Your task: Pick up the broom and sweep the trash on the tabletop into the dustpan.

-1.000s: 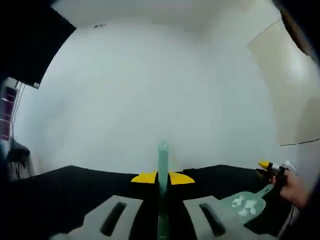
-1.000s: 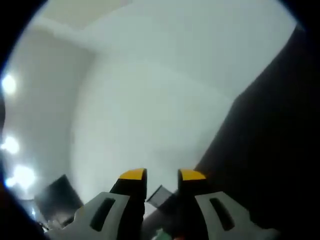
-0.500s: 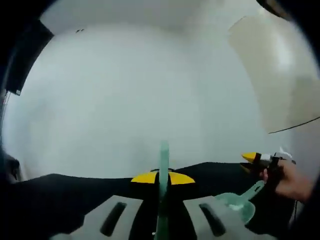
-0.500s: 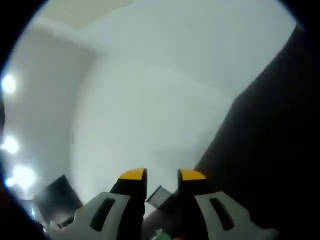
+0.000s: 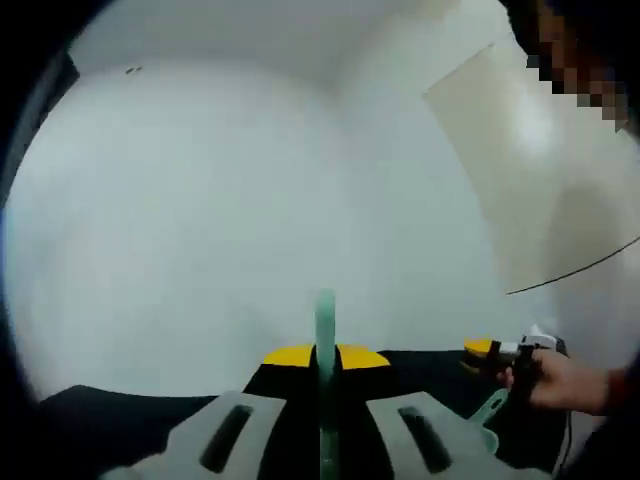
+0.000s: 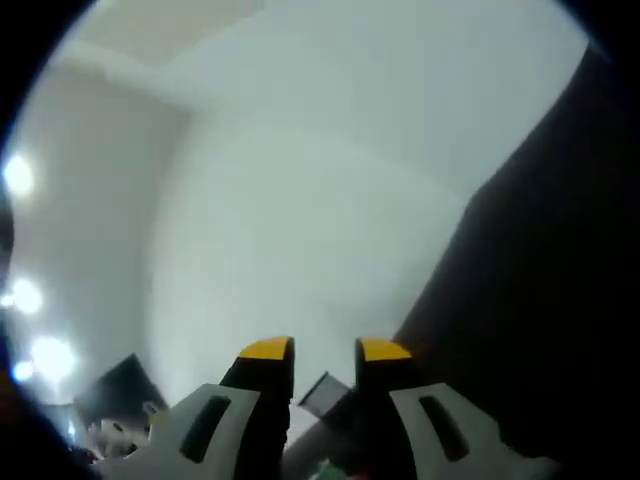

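Left gripper (image 5: pixel 325 356) clamped on thin pale-green plastic broom handle (image 5: pixel 325 330) (upright between yellow tips), right gripper (image 5: pixel 482 350) in person's hand (image 5: pixel 553 380), grasping mint-green plastic dustpan (image 5: pixel 488 415) above black tabletop (image 5: pixel 130 425).

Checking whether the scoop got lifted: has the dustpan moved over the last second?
Cannot tell: the dustpan sits lower against the left gripper, but that camera moved too.
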A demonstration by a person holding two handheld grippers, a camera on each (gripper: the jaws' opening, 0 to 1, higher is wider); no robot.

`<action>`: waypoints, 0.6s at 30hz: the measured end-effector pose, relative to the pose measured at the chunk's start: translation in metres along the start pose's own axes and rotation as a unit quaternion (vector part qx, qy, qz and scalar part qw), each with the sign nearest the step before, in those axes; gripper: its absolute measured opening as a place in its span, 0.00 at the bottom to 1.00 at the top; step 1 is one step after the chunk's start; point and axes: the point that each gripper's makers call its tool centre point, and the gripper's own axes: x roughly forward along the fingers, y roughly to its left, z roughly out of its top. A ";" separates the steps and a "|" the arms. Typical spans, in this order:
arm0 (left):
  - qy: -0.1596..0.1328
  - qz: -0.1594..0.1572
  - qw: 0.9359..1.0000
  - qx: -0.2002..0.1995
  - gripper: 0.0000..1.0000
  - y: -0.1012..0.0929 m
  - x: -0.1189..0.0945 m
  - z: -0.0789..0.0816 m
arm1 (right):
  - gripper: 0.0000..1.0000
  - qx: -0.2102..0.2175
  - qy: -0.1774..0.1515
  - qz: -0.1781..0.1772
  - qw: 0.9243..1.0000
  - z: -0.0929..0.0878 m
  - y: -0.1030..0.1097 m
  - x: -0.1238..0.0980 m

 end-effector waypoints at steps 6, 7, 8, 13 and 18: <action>0.044 0.118 0.992 -0.012 0.04 0.057 -0.065 -0.003 | 0.26 0.000 0.000 0.002 1.000 0.000 0.001 0.000; 0.048 0.133 0.990 -0.021 0.04 0.060 -0.073 -0.006 | 0.26 0.000 -0.002 0.002 1.000 0.000 0.001 -0.001; 0.049 0.140 0.988 -0.034 0.04 0.059 -0.077 -0.010 | 0.26 0.000 -0.003 0.001 1.000 0.001 0.002 -0.001; 0.100 0.159 0.982 -0.037 0.04 0.048 -0.083 -0.045 | 0.26 -0.001 -0.003 -0.001 1.000 0.000 0.001 -0.001; 0.124 0.140 0.980 -0.071 0.04 0.047 -0.083 -0.063 | 0.26 -0.002 0.001 -0.003 1.000 0.000 -0.002 0.000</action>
